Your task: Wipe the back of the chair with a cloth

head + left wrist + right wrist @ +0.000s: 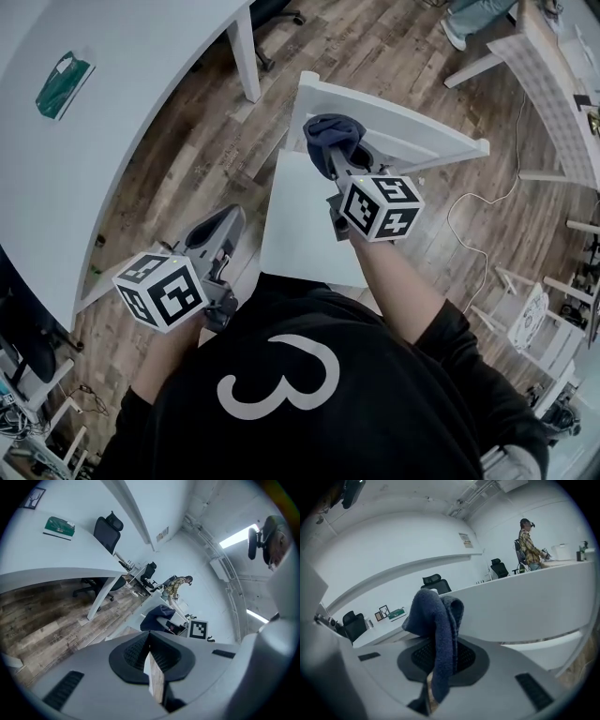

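Observation:
A white wooden chair stands in front of me in the head view, its back rail [403, 120] across the top and its seat [305, 220] below. A dark blue cloth [330, 134] rests against the near face of that rail, with my right gripper [334, 157] shut on it. In the right gripper view the cloth [440, 616] hangs bunched over the jaws, the white back rail [529, 604] just beyond. My left gripper [223, 220] is shut and holds nothing, off the seat's left edge over the floor. In the left gripper view the cloth [157, 617] shows far ahead.
A big white table [122, 122] with a green book [64, 84] fills the left; its leg [247, 56] stands near the chair. A cable [483, 211] lies on the wood floor to the right, with white racks [548, 309] beyond. Another person [529, 545] stands far off.

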Available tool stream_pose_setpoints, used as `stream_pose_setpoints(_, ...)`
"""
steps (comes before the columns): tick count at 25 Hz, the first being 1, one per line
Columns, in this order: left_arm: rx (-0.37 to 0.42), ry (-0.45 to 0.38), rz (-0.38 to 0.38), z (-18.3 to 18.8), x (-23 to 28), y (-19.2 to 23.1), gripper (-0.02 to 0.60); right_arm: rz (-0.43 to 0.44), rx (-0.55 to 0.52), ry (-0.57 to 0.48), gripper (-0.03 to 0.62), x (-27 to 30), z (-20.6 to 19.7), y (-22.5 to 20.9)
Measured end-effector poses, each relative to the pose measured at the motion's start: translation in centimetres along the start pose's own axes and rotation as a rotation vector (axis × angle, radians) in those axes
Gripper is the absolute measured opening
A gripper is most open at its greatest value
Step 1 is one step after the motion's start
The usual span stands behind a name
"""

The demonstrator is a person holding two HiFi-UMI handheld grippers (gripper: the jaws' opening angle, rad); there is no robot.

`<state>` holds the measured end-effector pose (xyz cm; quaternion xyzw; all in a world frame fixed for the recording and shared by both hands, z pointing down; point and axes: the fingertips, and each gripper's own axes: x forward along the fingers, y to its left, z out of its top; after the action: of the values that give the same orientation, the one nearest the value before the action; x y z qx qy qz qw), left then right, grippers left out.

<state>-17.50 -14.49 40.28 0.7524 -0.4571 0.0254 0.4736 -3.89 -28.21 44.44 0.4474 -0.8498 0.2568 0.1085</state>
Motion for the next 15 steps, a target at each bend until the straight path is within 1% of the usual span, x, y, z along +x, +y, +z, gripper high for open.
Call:
stream_pose_setpoints(5,-0.012,0.029,0.007,-0.4,-1.0,2.7,0.014,-0.043,0.017,0.000,0.051,2.9,-0.8,0.5)
stream_pose_setpoints(9,-0.017,0.046,0.010,-0.3,-1.4,4.5,0.014,-0.097,0.025,-0.001,0.051,4.7,-1.1,0.4)
stream_pose_setpoints(12,-0.018,0.047,0.013,-0.2,-1.3,4.9,0.014,-0.120,0.040,-0.007,0.051,5.2,-1.2,0.1)
stream_pose_setpoints(15,-0.013,0.057,0.010,-0.3,-0.9,4.5,0.014,-0.130,0.044,-0.014,0.051,5.1,-1.1,-0.1)
